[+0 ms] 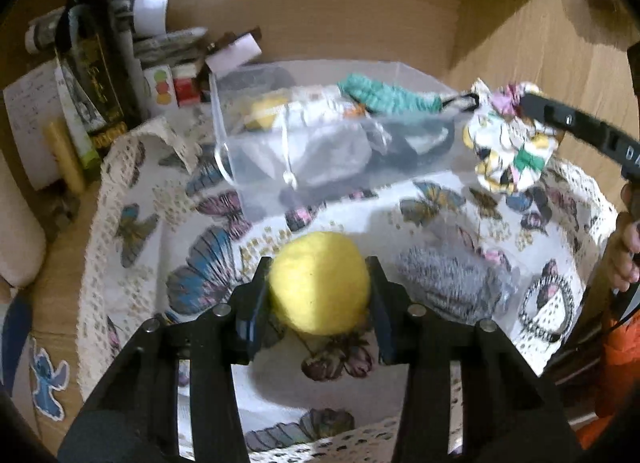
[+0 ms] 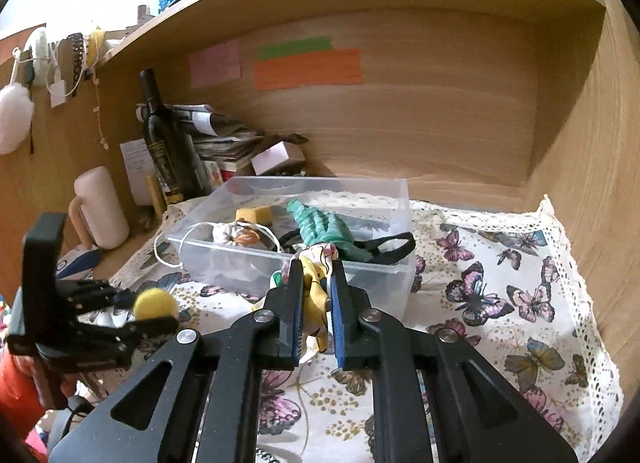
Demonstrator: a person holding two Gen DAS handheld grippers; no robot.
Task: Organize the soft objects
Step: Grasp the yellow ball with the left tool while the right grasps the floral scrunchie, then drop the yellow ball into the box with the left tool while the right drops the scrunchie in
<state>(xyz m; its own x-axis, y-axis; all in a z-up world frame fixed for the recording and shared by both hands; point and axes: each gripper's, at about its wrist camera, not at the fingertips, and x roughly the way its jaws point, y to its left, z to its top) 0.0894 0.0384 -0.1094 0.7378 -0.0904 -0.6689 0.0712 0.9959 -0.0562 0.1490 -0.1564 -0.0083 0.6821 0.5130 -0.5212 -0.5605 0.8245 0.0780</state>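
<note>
The clear bin [image 2: 256,259] sits on the butterfly cloth [image 2: 500,303] and already has a teal knit piece [image 2: 320,223], a yellow block [image 2: 254,215], a white mask [image 2: 230,233] and some black straps [image 2: 384,247] in it. Left gripper [image 1: 319,287] has its fingers clamped on a yellow ball [image 1: 319,287], hanging over the cloth in front of the bin. Right gripper [image 2: 316,303] has its fingers pinched narrow on a patterned scrunchie [image 2: 316,295], up near the bin's front right corner. A grey knit thing [image 1: 452,283] lies on the cloth in front of the bin. Counter [image 1: 56,275] is wood, boxed in by a wooden back wall with sticky notes [image 2: 308,69]. Left of the bin there's a dark bottle [image 2: 164,143], papers [image 2: 212,131] and a white mug [image 2: 100,207] crowded together. Right of the bin the cloth is bare out to its lace edge [image 2: 560,223].
</note>
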